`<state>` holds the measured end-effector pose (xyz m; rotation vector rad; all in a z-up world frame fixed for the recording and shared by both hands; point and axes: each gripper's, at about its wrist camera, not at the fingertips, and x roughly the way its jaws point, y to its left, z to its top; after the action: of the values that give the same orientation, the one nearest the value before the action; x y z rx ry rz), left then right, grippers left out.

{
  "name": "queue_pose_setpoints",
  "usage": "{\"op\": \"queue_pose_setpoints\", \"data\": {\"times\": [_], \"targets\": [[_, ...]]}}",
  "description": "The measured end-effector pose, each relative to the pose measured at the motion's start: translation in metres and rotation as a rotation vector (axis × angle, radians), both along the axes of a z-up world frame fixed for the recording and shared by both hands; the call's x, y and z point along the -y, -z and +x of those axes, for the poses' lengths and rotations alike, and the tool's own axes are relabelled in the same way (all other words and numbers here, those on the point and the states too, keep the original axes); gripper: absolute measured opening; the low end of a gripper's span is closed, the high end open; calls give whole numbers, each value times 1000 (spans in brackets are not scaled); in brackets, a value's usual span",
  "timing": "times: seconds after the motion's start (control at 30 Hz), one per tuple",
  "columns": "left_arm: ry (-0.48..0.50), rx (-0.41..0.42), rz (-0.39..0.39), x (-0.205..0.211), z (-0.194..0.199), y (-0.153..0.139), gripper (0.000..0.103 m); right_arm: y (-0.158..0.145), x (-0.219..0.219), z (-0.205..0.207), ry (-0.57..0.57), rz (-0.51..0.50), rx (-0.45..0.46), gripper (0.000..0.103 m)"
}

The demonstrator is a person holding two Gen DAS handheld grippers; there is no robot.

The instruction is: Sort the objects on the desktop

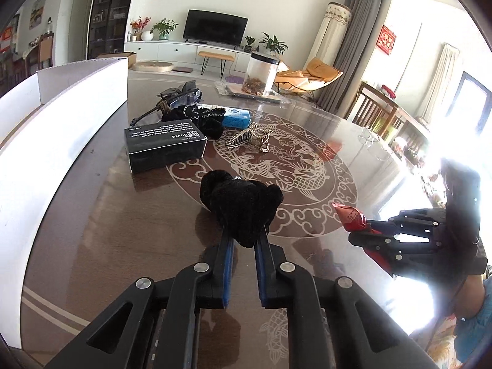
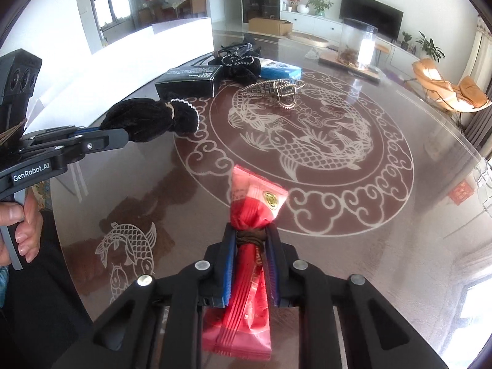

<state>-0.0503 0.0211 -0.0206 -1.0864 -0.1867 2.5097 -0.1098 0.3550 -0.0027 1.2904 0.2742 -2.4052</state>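
Scrunchie [image 1: 240, 206] betw. left tool [image 1: 244, 240] pads

Wrist views — angled down, shared table [image 1: 101, 215]

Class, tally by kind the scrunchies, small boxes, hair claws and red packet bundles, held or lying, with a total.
Scrunchies: 2, held scrunchie, trimmed scrunchie
Small boxes: 2, black box, blue box
Hair claws: 1, hair claw
Red packet bundles: 1, red packet bundle
Total: 6
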Motion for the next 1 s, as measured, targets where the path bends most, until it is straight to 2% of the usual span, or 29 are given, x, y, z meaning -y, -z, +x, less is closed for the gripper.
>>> {"op": "queue_pose_setpoints", "data": {"times": [0.13, 0.3, 0.37, 0.47, 0.5, 0.53, 0.57, 0.6, 0.63, 0.77, 0.9, 0.93, 0.97, 1.0], "targets": [[-67, -39, 39, 33, 20, -28, 10, -23, 14, -4, -40, -5, -38, 20], [-140, -106, 66, 85, 28, -78, 10, -64, 67, -27, -152, -24, -108, 20], [-131, -74, 65, 101, 23, -85, 10, -82, 90, -38, -191, -51, -129, 20], [-107, -12, 49, 108, 18, -79, 11, -108, 111, -47, -223, -89, -159, 20], [-78, 18, 42, 105, 13, -74, 17, -114, 115, -48, -227, -106, -165, 20], [-41, 57, 29, 99, 9, -66, 35, -119, 115, -47, -225, -125, -167, 20], [8, 91, 5, 89, 3, -57, 47, -123, 114, -45, -220, -142, -167, 20], [63, 108, -29, 77, -1, -49, 69, -126, 111, -42, -215, -159, -166, 20], [108, 108, -73, 65, -4, -41, 78, -128, 106, -39, -210, -174, -162, 20], [207, 163, -231, 29, -19, -1, 78, -130, 81, -19, -190, -198, -157, 20], [242, 233, -368, 9, -29, 39, 78, -130, 55, -4, -168, -200, -153, 20], [252, 227, -382, 5, -28, 44, 74, -129, 51, -2, -165, -194, -152, 20], [256, 216, -373, 4, -27, 46, 63, -128, 48, -1, -164, -185, -151, 20], [238, 204, -370, 4, -27, 45, 35, -127, 46, 0, -164, -179, -151, 20]]}}
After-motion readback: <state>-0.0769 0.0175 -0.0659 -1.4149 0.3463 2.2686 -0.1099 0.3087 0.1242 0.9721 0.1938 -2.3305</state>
